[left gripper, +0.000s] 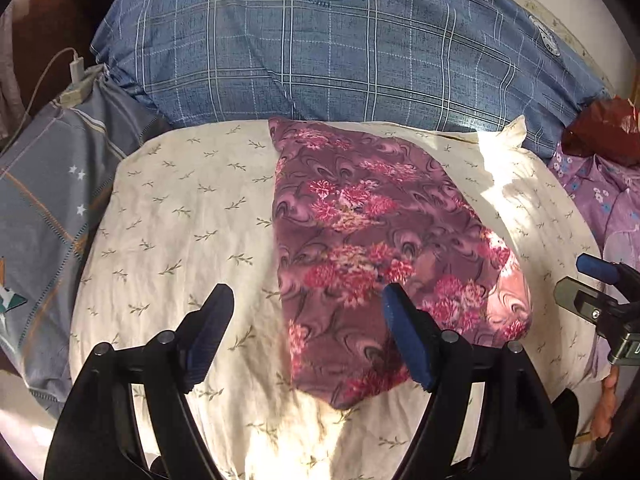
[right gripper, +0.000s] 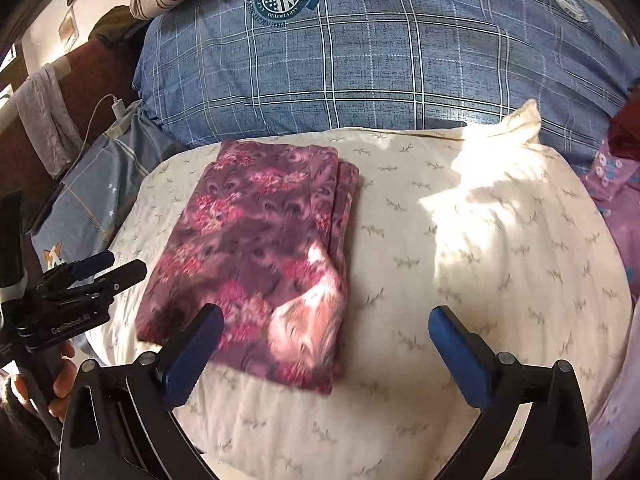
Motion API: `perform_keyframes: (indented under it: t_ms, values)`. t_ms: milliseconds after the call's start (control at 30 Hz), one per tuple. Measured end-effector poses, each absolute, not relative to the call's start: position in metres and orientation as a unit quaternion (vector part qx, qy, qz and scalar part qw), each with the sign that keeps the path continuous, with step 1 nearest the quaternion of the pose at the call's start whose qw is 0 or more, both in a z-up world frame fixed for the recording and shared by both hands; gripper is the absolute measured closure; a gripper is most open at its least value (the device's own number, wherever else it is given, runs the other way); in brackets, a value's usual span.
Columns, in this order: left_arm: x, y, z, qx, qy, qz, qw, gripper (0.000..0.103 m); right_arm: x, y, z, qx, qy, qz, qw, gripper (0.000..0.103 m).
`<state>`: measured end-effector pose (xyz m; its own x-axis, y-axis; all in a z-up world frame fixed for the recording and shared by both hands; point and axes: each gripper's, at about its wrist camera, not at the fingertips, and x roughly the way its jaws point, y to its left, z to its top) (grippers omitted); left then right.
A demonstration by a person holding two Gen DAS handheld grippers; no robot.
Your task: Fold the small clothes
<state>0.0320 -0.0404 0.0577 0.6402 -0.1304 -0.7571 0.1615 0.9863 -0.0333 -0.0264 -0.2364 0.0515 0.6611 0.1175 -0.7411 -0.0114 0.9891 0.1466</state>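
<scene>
The folded garment point(right gripper: 256, 256) lies flat on the cream pillow point(right gripper: 460, 248), left of the pillow's middle in the right wrist view, its far edge close to the big blue plaid pillow point(right gripper: 380, 60) behind. It is thin, soft cloth, plum with pink flower clusters and dark swirls, folded into a tidy oblong; stacked layer edges show along its right side, and sun bleaches its near right corner.

By my reading the fold on this piece is finished and the step in hand is the letting go. The left gripper point(left gripper: 308, 336) hangs just above the garment's near left edge with its jaws spread wide and nothing between them. The right gripper point(right gripper: 326, 354) stands wider, its left finger over the near edge of the cloth, its right finger over bare pillow, nothing pinched. Each shows in the other's view at the side, with part of a hand point(right gripper: 60, 384) on its handle.

The next move probably calls for lifting clear without snagging the top layer, then reaching for another piece; the lilac flowered cloth point(left gripper: 600, 196) at the far right looks a likely one.

The cream pillow is puffy, rumpled cotton printed with small olive sprigs. At the left, a white charger and cable point(left gripper: 74, 76) lie on a grey-blue sheet point(left gripper: 48, 200)
</scene>
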Motion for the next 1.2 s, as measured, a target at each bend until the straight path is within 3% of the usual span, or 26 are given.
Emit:
perform_keyframes:
  t_ms: [267, 1200]
  values:
    - [0.012, -0.044, 0.057, 0.029, 0.407, -0.066, 0.911, 0.021, -0.05, -0.225, 0.035, 0.028, 0.433, 0.018, 0.901, 0.0]
    - [-0.065, -0.051, 0.025, 0.133, 0.429, -0.085, 0.889, 0.021, -0.104, -0.204, 0.039, -0.128, 0.404, -0.027, 0.905, 0.0]
